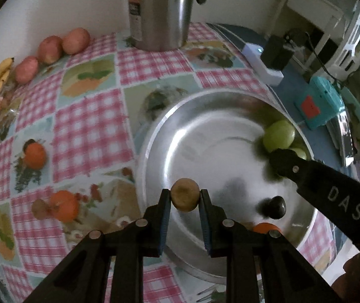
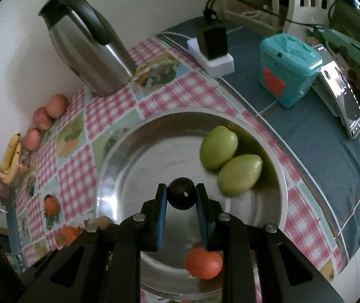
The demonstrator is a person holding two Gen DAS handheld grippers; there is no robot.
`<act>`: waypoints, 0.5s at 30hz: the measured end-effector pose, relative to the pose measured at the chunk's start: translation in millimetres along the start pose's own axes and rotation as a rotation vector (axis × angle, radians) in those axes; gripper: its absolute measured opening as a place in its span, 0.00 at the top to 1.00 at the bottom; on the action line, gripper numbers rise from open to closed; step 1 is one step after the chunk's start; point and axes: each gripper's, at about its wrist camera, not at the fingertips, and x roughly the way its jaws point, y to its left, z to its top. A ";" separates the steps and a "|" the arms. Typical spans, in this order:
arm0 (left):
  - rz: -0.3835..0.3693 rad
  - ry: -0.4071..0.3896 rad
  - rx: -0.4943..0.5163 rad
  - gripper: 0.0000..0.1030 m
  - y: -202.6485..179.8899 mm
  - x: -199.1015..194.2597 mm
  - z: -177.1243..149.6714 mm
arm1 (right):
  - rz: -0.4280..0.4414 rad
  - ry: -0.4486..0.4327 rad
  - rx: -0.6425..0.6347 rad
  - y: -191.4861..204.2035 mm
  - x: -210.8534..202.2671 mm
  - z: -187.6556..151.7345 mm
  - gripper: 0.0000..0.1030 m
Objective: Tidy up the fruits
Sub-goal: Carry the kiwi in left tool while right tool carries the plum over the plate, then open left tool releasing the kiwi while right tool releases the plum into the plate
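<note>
Steel bowl holds two green fruits, one orange fruit. Three apples far beyond it. Left gripper over bowl pinches brown fruit; right gripper pinches dark fruit.

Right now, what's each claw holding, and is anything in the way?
Left gripper shut on brown fruit, right gripper shut on dark fruit. Both over steel bowl. Two green fruits, one orange fruit already in. Nothing blocking.
</note>
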 end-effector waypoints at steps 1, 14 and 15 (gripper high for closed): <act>0.000 0.012 0.003 0.76 -0.8 3.8 -0.5 | -0.002 0.008 0.001 -1.6 3.1 -0.2 0.77; -0.001 0.020 -0.009 0.76 1.5 9.1 -4.5 | -0.033 0.053 0.013 -5.9 14.4 -3.7 0.77; -0.002 0.020 -0.010 0.76 1.5 8.7 -4.6 | -0.035 0.054 0.010 -5.4 14.7 -3.7 0.77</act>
